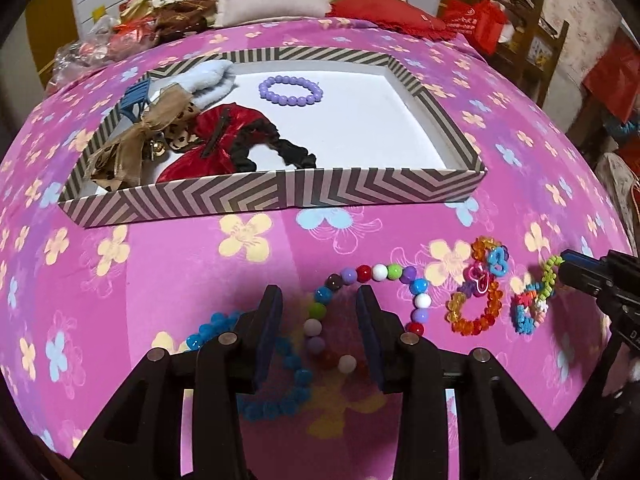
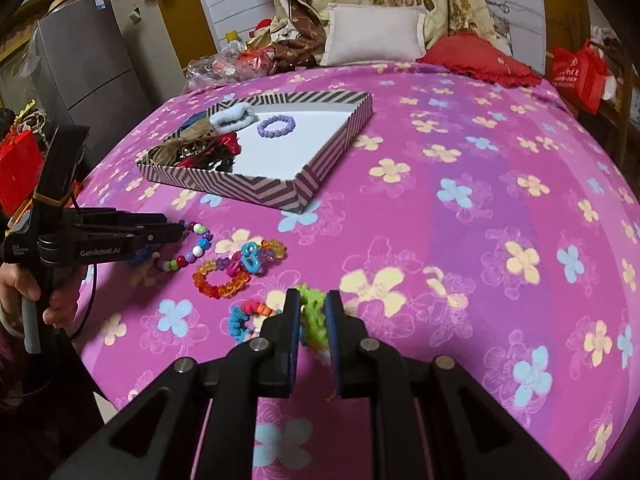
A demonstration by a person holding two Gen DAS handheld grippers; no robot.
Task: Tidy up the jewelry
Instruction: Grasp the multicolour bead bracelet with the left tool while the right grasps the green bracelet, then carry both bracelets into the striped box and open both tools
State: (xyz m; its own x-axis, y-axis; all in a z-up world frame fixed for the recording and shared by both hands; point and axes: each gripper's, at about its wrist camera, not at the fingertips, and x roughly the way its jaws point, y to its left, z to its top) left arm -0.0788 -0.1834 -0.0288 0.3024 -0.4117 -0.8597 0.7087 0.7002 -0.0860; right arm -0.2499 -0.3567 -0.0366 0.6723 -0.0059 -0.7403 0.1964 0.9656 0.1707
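Both jaws differ: those of the left gripper (image 1: 320,320) stand wide apart over the multicoloured bead strand (image 1: 376,274), low in the centre of the left wrist view, and hold nothing. Those of the right gripper (image 2: 313,316) are nearly closed around the green fuzzy loop (image 2: 312,312), low in the centre of the right wrist view; they seem to grip it, though I cannot be sure that the pads press it firmly.

Other pieces lie on the pink bedcover (image 2: 460,140) between the two grippers: an orange bead bracelet (image 2: 218,282) and a blue and pink woven band (image 2: 244,318). In the upper left part of the right wrist view stands the striped tray (image 2: 260,190), already holding a purple bead bracelet (image 2: 276,125).

I judge the green loop light, soft and springy, so a pinch across its thickness is enough. The bead strand is probably heavier, limp and smooth; it is better to take one bead near the middle, squarely, because it may slip.
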